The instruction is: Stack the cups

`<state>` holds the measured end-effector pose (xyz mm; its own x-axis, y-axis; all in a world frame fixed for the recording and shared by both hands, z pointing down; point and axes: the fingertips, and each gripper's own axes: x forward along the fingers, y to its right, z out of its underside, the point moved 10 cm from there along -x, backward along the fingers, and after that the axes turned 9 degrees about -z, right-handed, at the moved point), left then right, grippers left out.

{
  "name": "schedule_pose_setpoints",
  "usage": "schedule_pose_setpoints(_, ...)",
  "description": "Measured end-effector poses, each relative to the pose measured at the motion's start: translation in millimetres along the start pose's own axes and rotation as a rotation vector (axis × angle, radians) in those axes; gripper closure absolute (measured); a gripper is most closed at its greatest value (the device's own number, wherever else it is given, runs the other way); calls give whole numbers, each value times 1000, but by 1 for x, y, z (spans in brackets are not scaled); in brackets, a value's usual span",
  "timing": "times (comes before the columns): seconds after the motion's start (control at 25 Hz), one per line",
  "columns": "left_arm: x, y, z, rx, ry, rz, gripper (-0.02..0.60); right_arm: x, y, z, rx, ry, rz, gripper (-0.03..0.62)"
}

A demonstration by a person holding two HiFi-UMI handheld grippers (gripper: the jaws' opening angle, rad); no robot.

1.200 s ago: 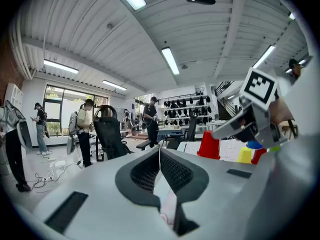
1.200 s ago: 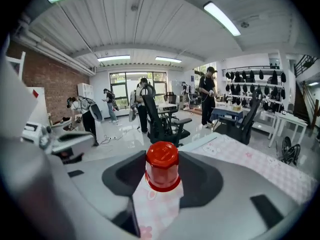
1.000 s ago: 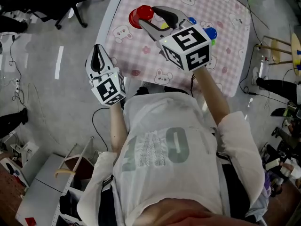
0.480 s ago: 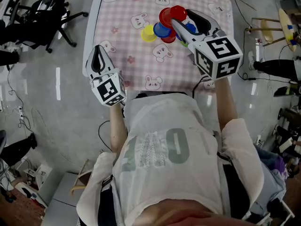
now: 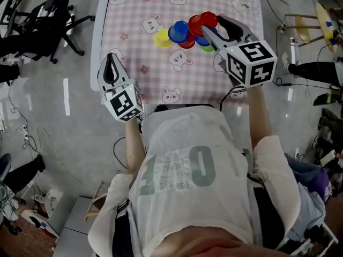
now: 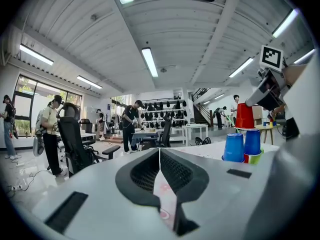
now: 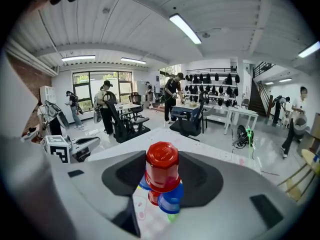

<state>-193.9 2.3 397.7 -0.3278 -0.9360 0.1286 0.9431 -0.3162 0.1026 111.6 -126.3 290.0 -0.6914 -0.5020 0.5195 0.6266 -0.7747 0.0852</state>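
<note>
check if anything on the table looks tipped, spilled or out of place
Nothing stands out. The yellow cup, blue cup and the rest stand grouped on the pink cloth, none tipped, nothing spilled. The red cup is raised only because the right gripper holds it.

Table: you worked at a table (image 5: 98, 47) under a pink checked cloth (image 5: 134, 20) printed with rabbits.
Left of the group: a yellow cup (image 5: 162, 38) stood on your cloth.
Just beside it: a blue cup (image 5: 178, 31), with a resting red cup (image 5: 187, 43) against it.
Right end: a green cup (image 5: 209, 48) sat on the cloth, carrying a second blue cup (image 5: 202, 40).
</note>
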Motion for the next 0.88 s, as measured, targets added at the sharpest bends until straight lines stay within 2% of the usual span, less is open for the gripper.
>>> schedule_pose_setpoints(0.2, -3, 2, -1, 2, -6, -5, 554, 6, -1, 4, 3, -5, -25, 384)
schedule_pose_setpoints(0.52, -11, -7, 1, 6, -9, -25, 554, 8, -7, 3, -19, -9, -11, 382)
schedule_pose_setpoints(0.88, -14, 0, -3, 4, -3, -20, 554, -1, -5, 0, 3, 45, -35, 382)
